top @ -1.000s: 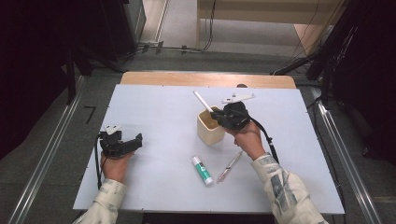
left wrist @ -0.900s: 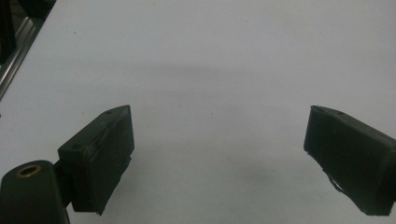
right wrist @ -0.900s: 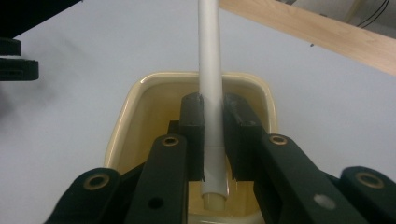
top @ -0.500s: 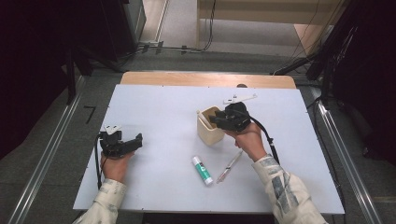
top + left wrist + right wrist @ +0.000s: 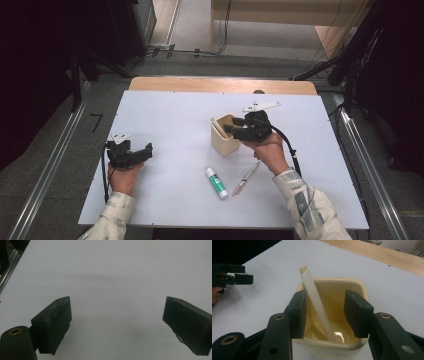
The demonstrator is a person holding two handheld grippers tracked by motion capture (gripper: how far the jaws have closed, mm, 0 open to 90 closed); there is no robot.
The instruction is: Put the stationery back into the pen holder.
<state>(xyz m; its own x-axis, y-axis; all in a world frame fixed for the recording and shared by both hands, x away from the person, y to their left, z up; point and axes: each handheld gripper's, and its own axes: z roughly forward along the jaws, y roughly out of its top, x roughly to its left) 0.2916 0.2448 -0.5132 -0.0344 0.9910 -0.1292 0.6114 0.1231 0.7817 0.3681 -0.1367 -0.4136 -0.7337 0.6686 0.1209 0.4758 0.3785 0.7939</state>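
right hand-held gripper (image 5: 325, 312) just opening, white pen (image 5: 317, 302) loose | cup (image 5: 359, 287) unlabelled

No legible text or labels anywhere

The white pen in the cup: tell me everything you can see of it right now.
The white pen is a slim, smooth, plastic-looking stick with a notched, hollow-looking top end. It stands tilted inside the cream cup, lower end on the glossy bottom, upper part leaning at the rim. The right gripper straddles it; its jaws have just been opening, and the pads no longer press it, though the near one may still brush it.
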